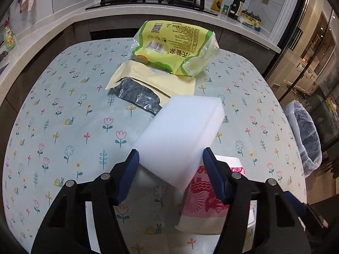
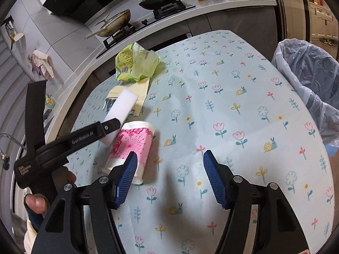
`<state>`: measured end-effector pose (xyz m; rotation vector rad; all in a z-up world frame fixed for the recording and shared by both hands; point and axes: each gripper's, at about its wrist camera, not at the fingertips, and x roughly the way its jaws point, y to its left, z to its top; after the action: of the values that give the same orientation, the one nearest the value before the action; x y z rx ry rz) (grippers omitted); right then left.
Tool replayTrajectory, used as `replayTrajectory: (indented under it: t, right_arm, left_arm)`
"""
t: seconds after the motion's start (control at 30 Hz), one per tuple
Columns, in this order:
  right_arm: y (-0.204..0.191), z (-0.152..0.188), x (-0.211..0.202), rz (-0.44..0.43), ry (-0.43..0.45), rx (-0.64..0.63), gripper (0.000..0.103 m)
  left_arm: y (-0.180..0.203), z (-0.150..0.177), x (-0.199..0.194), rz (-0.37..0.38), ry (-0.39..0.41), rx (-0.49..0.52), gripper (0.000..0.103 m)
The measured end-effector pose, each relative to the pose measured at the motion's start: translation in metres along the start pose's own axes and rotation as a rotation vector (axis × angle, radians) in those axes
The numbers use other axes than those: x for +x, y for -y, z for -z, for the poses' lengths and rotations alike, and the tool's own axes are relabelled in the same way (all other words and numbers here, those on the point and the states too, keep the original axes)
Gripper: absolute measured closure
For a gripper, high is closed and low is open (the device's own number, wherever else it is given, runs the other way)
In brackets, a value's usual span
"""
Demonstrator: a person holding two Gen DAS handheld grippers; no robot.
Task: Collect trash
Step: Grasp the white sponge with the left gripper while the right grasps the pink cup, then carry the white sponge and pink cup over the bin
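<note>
My left gripper (image 1: 171,159) is shut on a white foam block (image 1: 182,135) and holds it above the flowered table. The block also shows in the right wrist view (image 2: 120,108), held in the left gripper (image 2: 110,127). A pink and white paper cup (image 2: 131,148) lies on its side just under the block; it also shows in the left wrist view (image 1: 203,203). My right gripper (image 2: 169,163) is open and empty, its left finger in front of the cup. A green plastic bag (image 1: 175,46) and a cream pouch (image 1: 148,78) with a dark wrapper (image 1: 137,95) lie farther back.
A bin lined with a clear bag (image 2: 311,80) stands off the table's right edge; it also shows in the left wrist view (image 1: 303,135). A counter with a stove (image 1: 152,0), pans and bottles (image 1: 235,4) runs behind the table (image 2: 233,97).
</note>
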<state>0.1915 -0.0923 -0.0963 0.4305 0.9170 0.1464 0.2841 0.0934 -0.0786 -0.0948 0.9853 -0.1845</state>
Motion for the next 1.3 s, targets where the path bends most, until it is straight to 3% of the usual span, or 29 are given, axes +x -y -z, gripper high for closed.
replayTrajectory:
  t: [0.17, 0.27, 0.47, 0.53, 0.67, 0.7, 0.77, 0.97, 1.03, 1.3]
  right_arm:
    - [-0.017, 0.020, 0.003, -0.014, -0.035, -0.058, 0.040]
    - [-0.024, 0.026, 0.006, -0.004, -0.043, -0.087, 0.040]
    - [-0.025, 0.014, 0.022, 0.007, -0.041, -0.080, 0.041]
    - [-0.027, 0.010, 0.027, 0.003, -0.039, -0.087, 0.047]
    - [-0.027, 0.003, 0.038, 0.005, -0.052, -0.091, 0.080]
    - [-0.024, 0.002, 0.040, 0.005, -0.051, -0.082, 0.092]
    - [-0.018, 0.000, 0.039, 0.006, -0.042, -0.057, 0.098]
    - [0.008, -0.012, 0.024, 0.032, 0.014, 0.004, 0.099]
    - [0.019, -0.016, 0.018, 0.041, 0.034, 0.036, 0.099]
    - [0.042, -0.027, 0.005, 0.035, 0.063, 0.092, 0.099]
  left_arm:
    - [-0.002, 0.006, -0.005, 0.006, -0.005, -0.006, 0.046]
    - [-0.001, 0.007, -0.009, 0.017, -0.002, -0.006, 0.055]
    - [0.001, 0.009, -0.011, 0.017, -0.011, 0.004, 0.059]
    - [0.000, 0.009, -0.012, 0.022, -0.009, -0.003, 0.059]
    - [-0.005, 0.007, -0.012, 0.026, -0.006, -0.017, 0.057]
    - [-0.005, 0.006, -0.011, 0.026, -0.005, -0.018, 0.054]
    - [-0.004, 0.006, -0.009, 0.010, -0.005, -0.013, 0.051]
    - [0.003, 0.010, 0.001, -0.021, -0.002, 0.005, 0.031]
    - [0.007, 0.012, 0.004, -0.031, 0.005, 0.014, 0.020]
    - [0.013, 0.017, 0.015, -0.043, 0.026, 0.058, 0.012]
